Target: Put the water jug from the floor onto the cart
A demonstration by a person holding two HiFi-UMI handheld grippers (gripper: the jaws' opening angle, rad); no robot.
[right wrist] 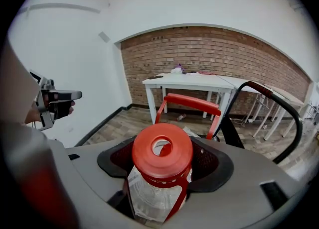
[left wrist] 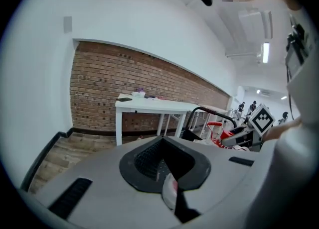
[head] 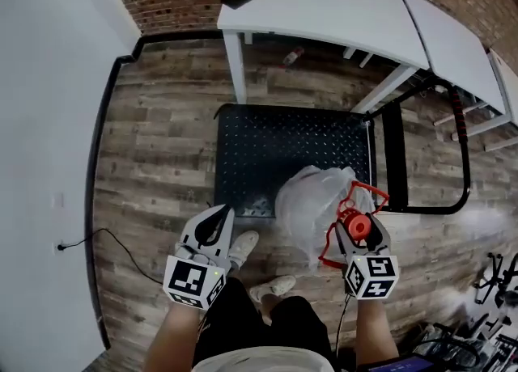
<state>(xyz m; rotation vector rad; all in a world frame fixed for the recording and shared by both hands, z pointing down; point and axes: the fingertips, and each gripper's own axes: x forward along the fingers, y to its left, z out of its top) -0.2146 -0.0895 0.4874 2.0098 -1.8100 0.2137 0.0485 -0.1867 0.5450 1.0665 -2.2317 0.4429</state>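
1. One grip only — clamped around the neck of the water jug (head: 312, 200), just under its red cap (right wrist: 162, 148), by the jaws of the right gripper (head: 357, 229). Hangs apparently clear of the floor, over the near right corner of the cart (head: 275, 140).
2. No help from the left gripper (head: 218, 215): pressed together on nothing, held low beside the shoes (head: 243, 245), well apart from the jug.
3. Could slip out of that pinch — smooth neck, weight unknown, no second support underneath.
4. Could swing and knock the cart's edge if lowered fast; looks thin-walled and crumpled, so might dent or split.
5. Could land half on the deck's rim and tip back toward the shoes; safer set further in, toward the middle.
6. Might shove the cart away on contact if on free wheels; none visible from here.
7. Could snag the red carry handle (right wrist: 192, 102) on release, dragging the jug over.
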